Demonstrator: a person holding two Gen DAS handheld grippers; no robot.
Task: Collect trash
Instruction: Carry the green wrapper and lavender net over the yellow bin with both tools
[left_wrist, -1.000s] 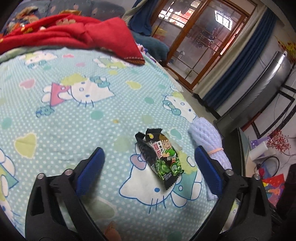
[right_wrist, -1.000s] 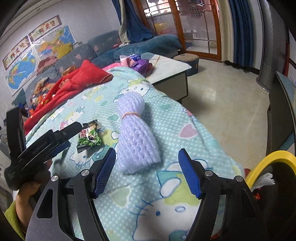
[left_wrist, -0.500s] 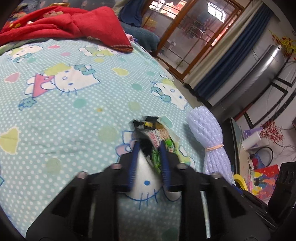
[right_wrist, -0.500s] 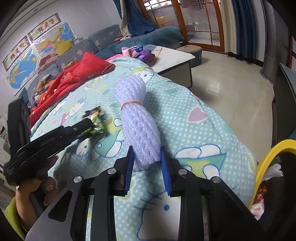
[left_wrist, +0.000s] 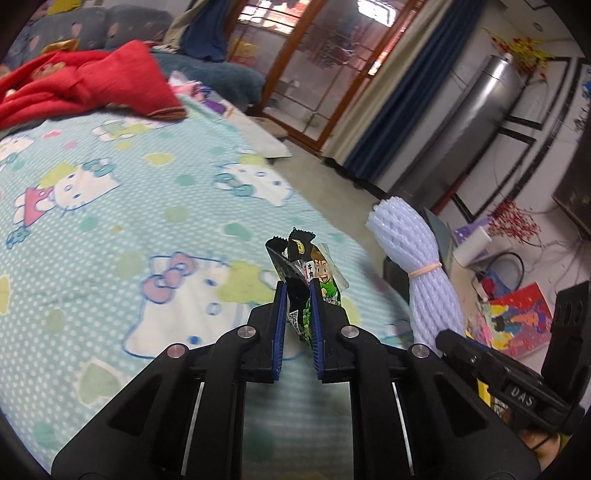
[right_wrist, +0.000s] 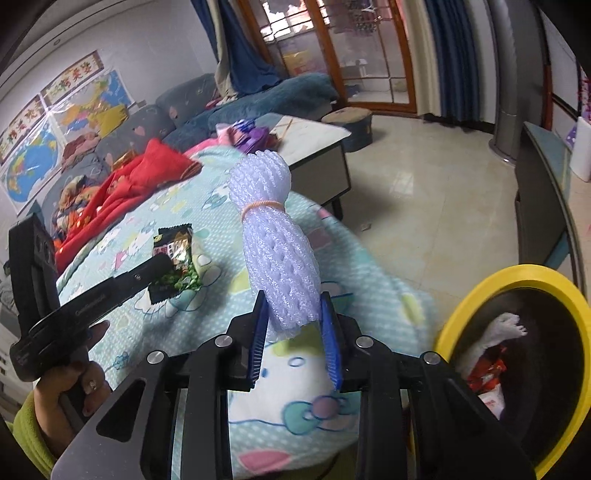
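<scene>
My left gripper (left_wrist: 298, 286) is shut on a green and black snack wrapper (left_wrist: 308, 273), held clear above the cartoon-print bedspread (left_wrist: 110, 229). The same wrapper (right_wrist: 173, 262) shows in the right wrist view, pinched at the tip of the left gripper (right_wrist: 162, 264), which a hand holds. My right gripper (right_wrist: 293, 299) is shut on the lower end of a lavender foam-net bundle (right_wrist: 275, 243) tied with a rubber band, lifted off the bed. That bundle (left_wrist: 421, 273) hangs at the right in the left wrist view. A yellow-rimmed bin (right_wrist: 461, 310) with trash inside stands at the lower right.
A red blanket (left_wrist: 88, 85) lies at the far end of the bed. A low white table (right_wrist: 314, 144) stands beyond the bed, with tiled floor (right_wrist: 424, 206) to its right. A dark cabinet (right_wrist: 543, 206) and a silver floor-standing unit (left_wrist: 465, 122) line the right side.
Both grippers closed from wide open, the left on the wrapper and the right on the foam bundle. Both have lifted their pieces off the bedspread and swung right, bringing the yellow bin closer.
</scene>
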